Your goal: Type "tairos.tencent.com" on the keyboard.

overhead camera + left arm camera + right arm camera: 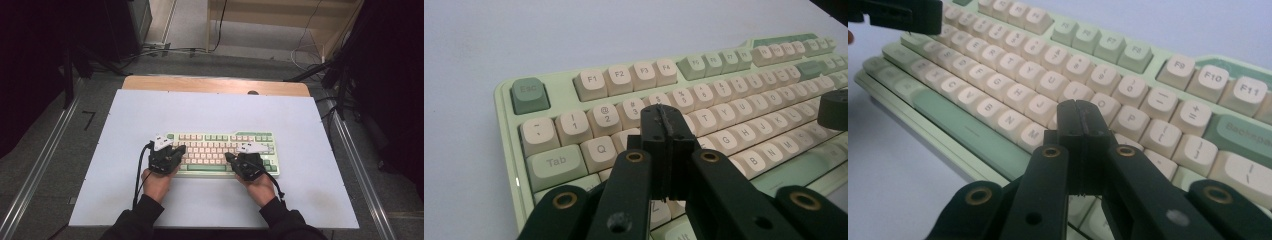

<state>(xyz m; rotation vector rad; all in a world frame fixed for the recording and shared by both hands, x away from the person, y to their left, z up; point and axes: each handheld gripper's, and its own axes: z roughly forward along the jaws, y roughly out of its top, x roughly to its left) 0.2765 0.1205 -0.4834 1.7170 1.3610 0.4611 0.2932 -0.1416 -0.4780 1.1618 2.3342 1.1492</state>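
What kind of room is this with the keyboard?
Probably a lab or workshop set up for recording: a keyboard lies on a white table between metal rails, with loose cables on the grey floor.

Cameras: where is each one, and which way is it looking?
High view: above the person's side, looking forward and down on the table; forearms, hands, left gripper and right gripper show.
Left gripper view: rides that gripper, facing the keyboard along its shut jaws.
Right gripper view: rides that gripper, facing the keyboard's right half along its shut jaws.
All share the keyboard.
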